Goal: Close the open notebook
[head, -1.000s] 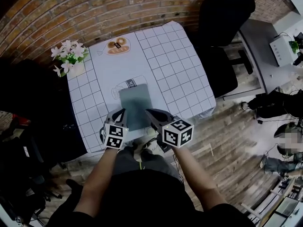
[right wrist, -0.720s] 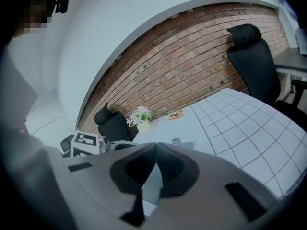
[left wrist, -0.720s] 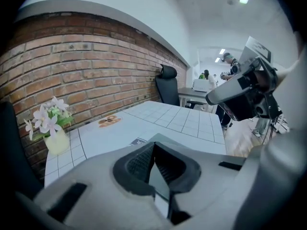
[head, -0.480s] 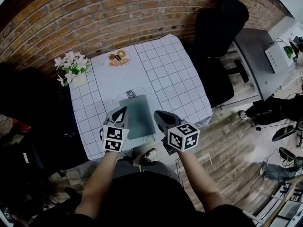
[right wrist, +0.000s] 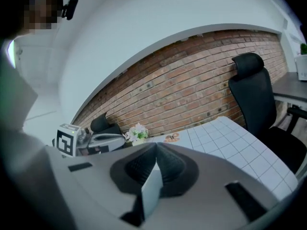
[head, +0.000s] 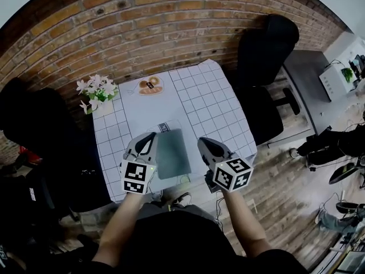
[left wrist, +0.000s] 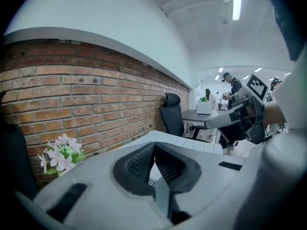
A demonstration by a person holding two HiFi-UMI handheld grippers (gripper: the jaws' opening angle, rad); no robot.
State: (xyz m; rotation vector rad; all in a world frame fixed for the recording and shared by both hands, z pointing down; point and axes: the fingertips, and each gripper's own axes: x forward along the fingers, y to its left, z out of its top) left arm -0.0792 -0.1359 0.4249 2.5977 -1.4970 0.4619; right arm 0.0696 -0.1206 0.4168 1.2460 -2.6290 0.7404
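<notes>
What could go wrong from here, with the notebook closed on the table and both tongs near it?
1. The notebook lies near the front edge of the table; a low sweep by the left tongs or right tongs, both shut and empty, could push it off.
2. The flowers stand at the table's far left corner; a wide move of the left tongs might tip them.
3. Whether the cover lies fully flat cannot be seen; it may reopen.
</notes>
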